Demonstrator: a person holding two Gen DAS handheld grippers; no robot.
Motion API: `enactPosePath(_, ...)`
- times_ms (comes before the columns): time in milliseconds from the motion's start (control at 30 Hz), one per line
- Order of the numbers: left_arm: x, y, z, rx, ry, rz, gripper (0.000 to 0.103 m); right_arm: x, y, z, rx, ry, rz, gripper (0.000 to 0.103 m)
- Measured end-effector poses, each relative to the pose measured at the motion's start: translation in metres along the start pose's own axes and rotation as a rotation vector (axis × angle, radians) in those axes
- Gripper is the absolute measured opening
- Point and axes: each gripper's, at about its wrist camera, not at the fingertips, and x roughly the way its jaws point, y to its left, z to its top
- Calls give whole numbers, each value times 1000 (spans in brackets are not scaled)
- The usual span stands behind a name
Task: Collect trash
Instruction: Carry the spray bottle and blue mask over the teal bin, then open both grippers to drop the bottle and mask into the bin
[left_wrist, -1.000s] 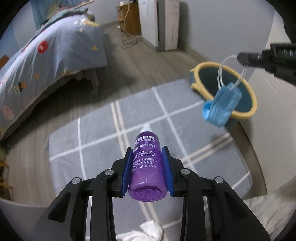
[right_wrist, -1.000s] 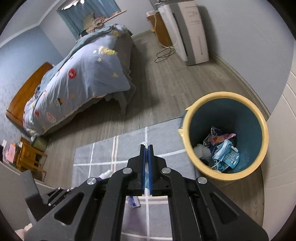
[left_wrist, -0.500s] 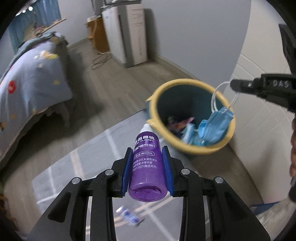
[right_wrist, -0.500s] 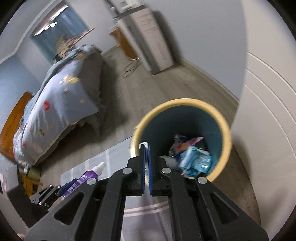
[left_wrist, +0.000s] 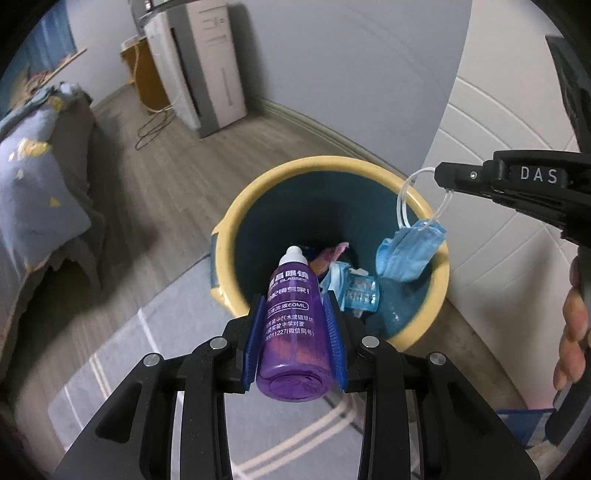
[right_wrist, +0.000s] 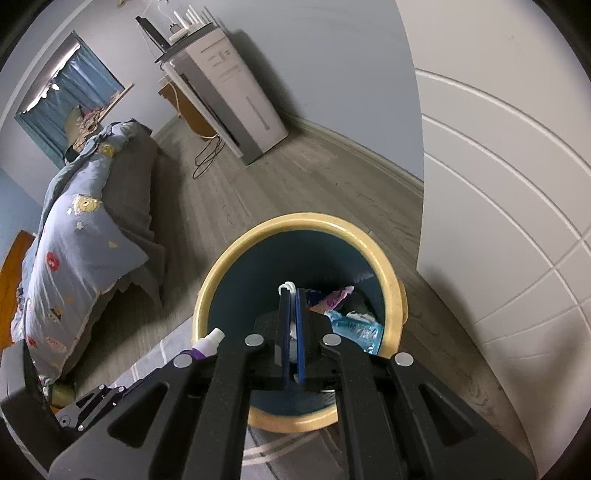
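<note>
On our left, the bed (left_wrist: 33, 177) stands apart from the work, and nothing on it concerns us. Next comes the grey rug (left_wrist: 155, 332) on the floor, with no litter on the part we can see; whether more trash lies elsewhere in the room we cannot tell.

Our left hand-held gripper (left_wrist: 295, 336) is clamped on the purple bottle (left_wrist: 293, 325), whose white cap points out over the near rim of the bin (left_wrist: 258, 188). The bottle is not yet released, and it sits closer to the near edge than to the middle of the opening.

Inside the bin we already see wrappers and a clear blister pack (left_wrist: 360, 295), so part of the collecting looks done.

Further right, our right hand-held gripper (left_wrist: 441, 176) is pinched tight on the white ear loop of the blue face mask (left_wrist: 410, 254), which dangles above the bin's right side, just within the rim. From the right wrist view the pads (right_wrist: 300, 332) sit flush together over the opening.

What remains, we judge, is two releases: mask and bottle.
</note>
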Motion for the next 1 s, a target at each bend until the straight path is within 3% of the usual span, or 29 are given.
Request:
enactPosePath(133, 15, -3, 12, 20, 3, 25, 33, 10, 4, -1, -13, 16, -7, 2)
enactPosePath(267, 25, 4, 19, -29, 3, 18, 34, 10, 9, 0, -42, 7, -9, 3)
enactPosePath(333, 24, 7, 20, -37, -6, 13, 38, 11, 14, -1, -72, 11, -9, 4)
enactPosePath(400, 24, 9, 17, -40, -11, 22, 49, 12, 17, -2, -93, 20, -25, 6)
enactPosePath(467, 21, 12, 13, -49, -12, 27, 51, 11, 17, -3, -91, 23, -25, 12)
enactPosePath(533, 16, 17, 8, -65, -9, 32, 55, 10, 19, -4, -80, 30, -17, 33)
enactPosePath(700, -18, 34, -13, -110, -62, 60, 84, -6, 33, -8, -88, 20, -12, 71)
enactPosePath(833, -48, 55, -36, -171, -77, 98, 89, -21, 48, -12, -118, -2, -10, 97)
enactPosePath(1000, -86, 82, -70, -252, -96, 147, 93, -44, 84, -35, -186, 11, 15, 98)
